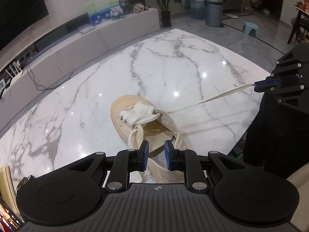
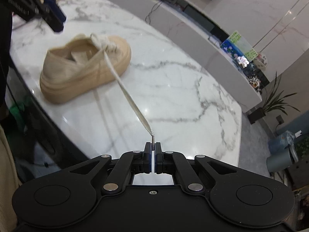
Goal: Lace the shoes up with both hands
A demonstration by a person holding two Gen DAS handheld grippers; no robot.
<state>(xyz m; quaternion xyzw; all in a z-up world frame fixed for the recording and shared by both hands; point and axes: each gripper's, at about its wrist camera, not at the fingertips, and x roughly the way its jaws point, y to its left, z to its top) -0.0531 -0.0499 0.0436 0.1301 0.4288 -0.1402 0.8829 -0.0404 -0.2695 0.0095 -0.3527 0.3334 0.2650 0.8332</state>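
Right gripper (image 2: 153,148) clamping white shoelace (image 2: 127,94) tip, drawing it taut from beige sneaker (image 2: 81,73) sitting on marble table (image 2: 193,100). Left gripper (image 1: 156,151) hovering over heel, jaws apart, empty. Next: threading tip into free eyelet.

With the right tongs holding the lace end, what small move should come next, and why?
Probably close the left tongs on the shoe's collar to steady it: they stand open over the heel, gripping nothing, while the right tongs pull the white lace taut.

Left tongs (image 1: 156,151) parted; right tongs (image 2: 153,148) clamped.
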